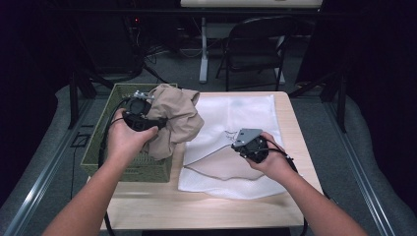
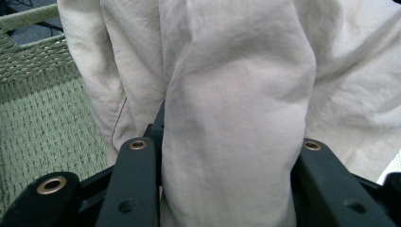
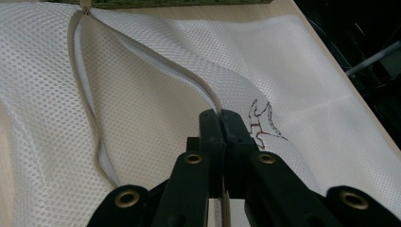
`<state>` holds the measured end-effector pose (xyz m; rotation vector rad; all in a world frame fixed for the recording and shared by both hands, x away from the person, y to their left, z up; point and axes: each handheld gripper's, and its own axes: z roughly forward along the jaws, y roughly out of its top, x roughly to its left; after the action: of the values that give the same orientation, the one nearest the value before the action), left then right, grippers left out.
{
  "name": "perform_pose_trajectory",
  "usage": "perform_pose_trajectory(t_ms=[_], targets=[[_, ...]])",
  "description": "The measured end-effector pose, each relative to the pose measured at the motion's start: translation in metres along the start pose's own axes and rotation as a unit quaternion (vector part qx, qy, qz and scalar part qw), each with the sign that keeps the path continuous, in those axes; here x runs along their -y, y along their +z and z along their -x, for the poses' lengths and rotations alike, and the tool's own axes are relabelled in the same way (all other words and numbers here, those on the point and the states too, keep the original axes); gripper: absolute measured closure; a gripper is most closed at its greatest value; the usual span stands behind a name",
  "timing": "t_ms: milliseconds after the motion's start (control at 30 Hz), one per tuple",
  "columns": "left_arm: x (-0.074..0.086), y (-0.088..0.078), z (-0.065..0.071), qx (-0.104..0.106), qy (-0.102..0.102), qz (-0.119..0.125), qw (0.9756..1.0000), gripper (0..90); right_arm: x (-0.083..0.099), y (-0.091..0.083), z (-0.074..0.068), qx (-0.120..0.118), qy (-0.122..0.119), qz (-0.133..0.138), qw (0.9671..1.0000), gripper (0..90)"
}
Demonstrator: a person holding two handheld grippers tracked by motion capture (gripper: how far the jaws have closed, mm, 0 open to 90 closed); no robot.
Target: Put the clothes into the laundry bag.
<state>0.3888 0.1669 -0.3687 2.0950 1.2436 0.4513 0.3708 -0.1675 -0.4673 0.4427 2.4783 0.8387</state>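
A crumpled beige garment (image 1: 179, 115) hangs over the right side of a green woven basket (image 1: 98, 147). My left gripper (image 1: 158, 121) is shut on a thick fold of it. In the left gripper view the cloth (image 2: 236, 94) bulges between the two jaws and hides their tips. A white mesh laundry bag (image 1: 246, 110) lies flat on the wooden table (image 1: 206, 206). My right gripper (image 3: 221, 118) is shut on the bag's upper zipper edge (image 3: 156, 56) and holds it a little above the lower layer, so the mouth gapes. In the high view that gripper (image 1: 235, 143) is above the bag's near part.
The basket stands at the table's left edge, and its weave (image 2: 42, 109) shows behind the garment. A small dark drawn emblem (image 3: 262, 125) marks the bag. A folding chair (image 1: 255, 46) and desk legs stand beyond the table's far edge. Dark floor lies to the right of the table.
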Motion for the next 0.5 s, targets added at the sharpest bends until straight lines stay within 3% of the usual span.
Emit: perform_pose_trajectory(t_ms=[167,400,500], targets=[[0.001,0.000,0.000,-0.003,-0.003,-0.001,1.0000,59.9,-0.007,0.001,0.008,0.004,-0.007,-0.003,1.0000,88.5],[0.001,-0.001,0.001,0.002,0.000,0.000,1.0000,59.9,-0.013,0.001,0.019,0.005,0.001,0.003,1.0000,88.5],[0.001,-0.001,0.001,0.001,0.000,-0.001,1.0000,59.9,-0.016,-0.001,0.024,0.006,-0.009,-0.007,0.9999,88.5]])
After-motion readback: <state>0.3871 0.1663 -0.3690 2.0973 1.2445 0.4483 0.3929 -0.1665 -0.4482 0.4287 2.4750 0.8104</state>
